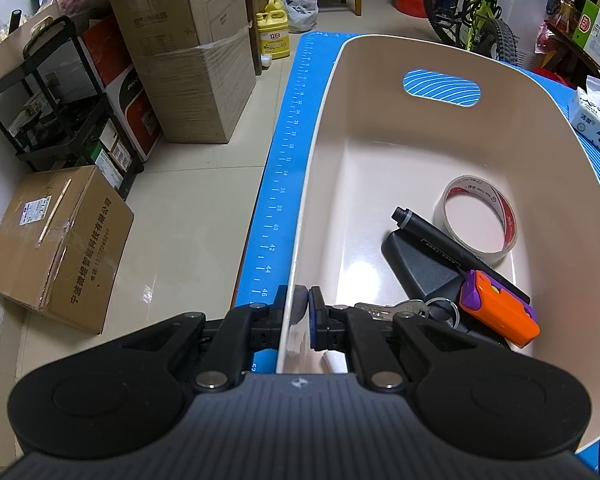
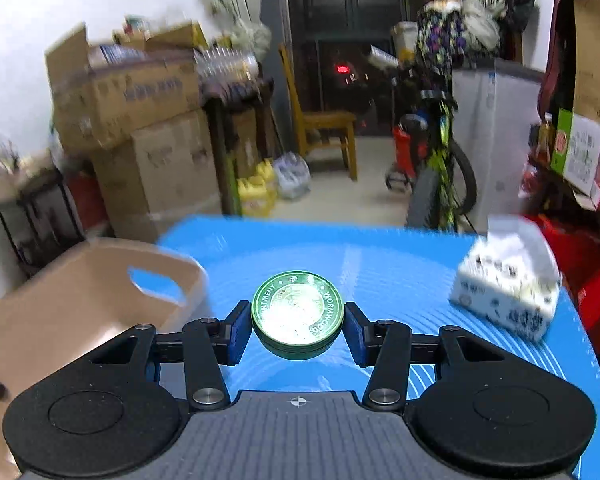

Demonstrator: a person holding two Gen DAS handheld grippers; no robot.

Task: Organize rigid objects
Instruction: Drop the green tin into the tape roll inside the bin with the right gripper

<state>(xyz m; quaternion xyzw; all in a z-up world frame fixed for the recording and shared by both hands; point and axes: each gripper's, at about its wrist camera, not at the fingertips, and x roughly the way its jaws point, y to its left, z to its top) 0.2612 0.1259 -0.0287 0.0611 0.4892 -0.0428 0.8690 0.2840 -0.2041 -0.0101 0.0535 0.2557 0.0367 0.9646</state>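
While the left tongs (image 1: 302, 304) pinch the bin (image 1: 540, 128) rim at lower centre, the right tongs (image 2: 298, 330) clamp a green tin (image 2: 298, 316) above the desk (image 2: 400, 264), centre frame; grip's on curved sides, so it could slip w/ a jolt.

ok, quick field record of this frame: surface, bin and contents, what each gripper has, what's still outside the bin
surface: blue mat
bin: beige bin with handle cutout, on the mat
bin contents: tape roll, black marker, dark grey wedge-shaped object, keys, orange and purple toy
left gripper: shut on the bin's near wall
right gripper: shut on green round tin, held above the mat
outside bin: tissue box on the mat
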